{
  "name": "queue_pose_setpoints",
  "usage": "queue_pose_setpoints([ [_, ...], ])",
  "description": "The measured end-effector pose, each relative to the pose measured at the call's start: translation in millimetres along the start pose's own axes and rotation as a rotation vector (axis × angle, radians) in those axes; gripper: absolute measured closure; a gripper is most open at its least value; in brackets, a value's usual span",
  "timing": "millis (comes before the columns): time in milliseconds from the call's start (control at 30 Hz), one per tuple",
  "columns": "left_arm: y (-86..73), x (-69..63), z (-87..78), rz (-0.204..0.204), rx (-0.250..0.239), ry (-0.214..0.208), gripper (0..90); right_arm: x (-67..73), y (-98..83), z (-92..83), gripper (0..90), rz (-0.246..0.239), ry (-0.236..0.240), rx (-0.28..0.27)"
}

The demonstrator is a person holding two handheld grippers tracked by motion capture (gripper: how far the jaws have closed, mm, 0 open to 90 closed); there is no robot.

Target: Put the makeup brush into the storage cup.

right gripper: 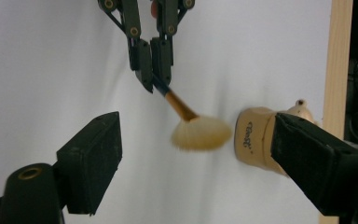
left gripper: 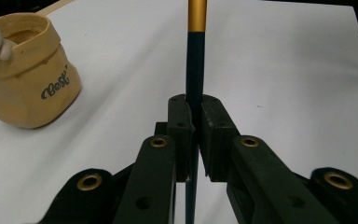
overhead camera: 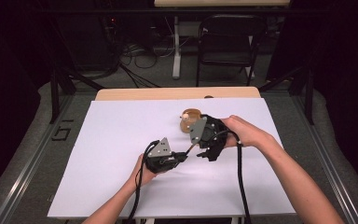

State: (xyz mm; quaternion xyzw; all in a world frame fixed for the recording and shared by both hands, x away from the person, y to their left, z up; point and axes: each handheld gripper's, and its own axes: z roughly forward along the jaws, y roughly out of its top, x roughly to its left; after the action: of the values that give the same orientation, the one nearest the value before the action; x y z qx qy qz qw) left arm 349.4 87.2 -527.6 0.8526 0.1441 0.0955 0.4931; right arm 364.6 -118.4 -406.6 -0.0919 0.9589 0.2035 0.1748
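Both my grippers: left (right gripper: 151,65) clenched on the brush (right gripper: 200,133), right (right gripper: 196,154) released, near the pot (right gripper: 254,142).

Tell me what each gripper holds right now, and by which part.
The left gripper clamps the brush by its dark handle. The right gripper stands open, holding nothing.

A black folding chair (overhead camera: 227,39) stands beyond the table (overhead camera: 121,140).

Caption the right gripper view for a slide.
Left hand-held gripper clamps a fan brush by its handle beside a tan pot; right jaws stand open.
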Motion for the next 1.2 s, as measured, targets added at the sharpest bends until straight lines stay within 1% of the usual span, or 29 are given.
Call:
queue_pose_setpoints([
  [67,-0.1,0.2,-0.5,0.000,0.001,-0.001,83.6,0.3,-7.9,0.9,14.6,0.031,-0.005,-0.027],
  [100,-0.3,0.4,-0.9,0.002,0.002,0.002,83.6,0.3,-7.9,0.9,14.6,0.031,-0.005,-0.027],
  [133,-0.6,0.9,-1.5,0.000,0.002,0.004,83.5,1.8,-16.3,1.9,13.7,0.072,-0.003,-0.049],
  [200,-0.9,1.3,-2.2,-0.002,0.002,0.008,83.6,1.9,-18.6,1.7,13.2,0.078,-0.001,-0.047],
  [233,-1.1,1.6,-2.7,-0.002,0.002,0.008,83.5,4.2,-26.3,3.2,11.5,0.114,-0.002,-0.076],
  [267,-1.3,1.9,-3.2,-0.003,0.001,0.009,83.6,4.7,-28.9,3.2,11.2,0.127,-0.003,-0.084],
  [333,-1.9,3.0,-5.8,-0.011,-0.006,0.017,83.5,7.2,-36.9,3.9,11.0,0.160,-0.007,-0.120],
  [367,-1.9,3.0,-5.8,-0.011,-0.006,0.017,83.5,9.6,-41.1,4.1,11.0,0.186,-0.005,-0.134],
  [400,-2.5,4.5,-7.9,-0.015,-0.009,0.023,83.5,11.7,-45.3,5.1,10.9,0.196,-0.005,-0.153],
  [433,-2.5,4.5,-7.9,-0.015,-0.009,0.023,83.5,11.7,-45.3,5.1,10.9,0.196,-0.005,-0.153],
  [500,-2.9,5.4,-9.5,-0.025,-0.013,0.027,83.5,17.3,-53.5,8.0,10.2,0.223,-0.011,-0.184],
  [533,-3.0,6.4,-10.9,-0.024,-0.015,0.030,83.5,22.7,-62.1,11.1,9.8,0.255,-0.017,-0.217],
  [600,-3.1,6.9,-12.2,-0.028,-0.017,0.037,83.4,27.4,-70.6,14.3,9.1,0.303,-0.016,-0.244],
  [633,-3.1,6.9,-12.2,-0.028,-0.017,0.037,83.4,27.4,-70.6,14.3,9.1,0.303,-0.016,-0.244],
  [667,-3.2,7.6,-13.2,-0.032,-0.021,0.044,83.4,32.3,-78.1,16.3,7.8,0.343,-0.039,-0.279],
  [700,-3.2,7.6,-13.2,-0.032,-0.021,0.044,83.5,35.0,-81.4,16.4,7.5,0.368,-0.054,-0.300],
  [800,-3.3,8.6,-15.0,-0.037,-0.026,0.051,83.4,42.9,-90.2,16.0,4.6,0.428,-0.088,-0.359],
  [833,-3.2,9.0,-15.5,-0.033,-0.025,0.055,83.4,45.9,-92.5,16.5,3.5,0.443,-0.095,-0.370],
  [867,-3.2,9.0,-15.5,-0.033,-0.025,0.055,83.4,45.9,-92.5,16.5,3.5,0.443,-0.095,-0.370],
  [900,-3.1,9.1,-15.8,-0.036,-0.028,0.057,83.4,49.0,-94.6,17.6,2.4,0.460,-0.108,-0.375],
  [933,-2.9,9.5,-16.0,-0.036,-0.030,0.060,83.4,55.2,-100.0,20.1,0.3,0.493,-0.126,-0.382],
  [1000,-2.7,9.3,-16.5,-0.037,-0.034,0.064,83.3,59.6,-105.5,23.1,0.0,0.515,-0.132,-0.394],
  [1033,-2.5,9.4,-16.8,-0.036,-0.036,0.065,83.3,62.1,-108.8,25.2,0.0,0.534,-0.143,-0.401],
  [1100,-2.4,9.6,-17.1,-0.036,-0.038,0.069,83.3,64.6,-112.2,26.3,0.0,0.542,-0.146,-0.402],
  [1133,-2.5,10.3,-17.5,-0.039,-0.041,0.073,83.3,70.3,-118.9,28.6,0.0,0.570,-0.160,-0.418],
  [1167,-2.7,10.6,-17.4,-0.042,-0.044,0.075,83.3,73.3,-122.4,29.5,0.0,0.586,-0.169,-0.429],
  [1200,-2.7,10.6,-17.4,-0.042,-0.044,0.075,83.3,73.3,-122.4,29.5,0.0,0.586,-0.169,-0.429],
])
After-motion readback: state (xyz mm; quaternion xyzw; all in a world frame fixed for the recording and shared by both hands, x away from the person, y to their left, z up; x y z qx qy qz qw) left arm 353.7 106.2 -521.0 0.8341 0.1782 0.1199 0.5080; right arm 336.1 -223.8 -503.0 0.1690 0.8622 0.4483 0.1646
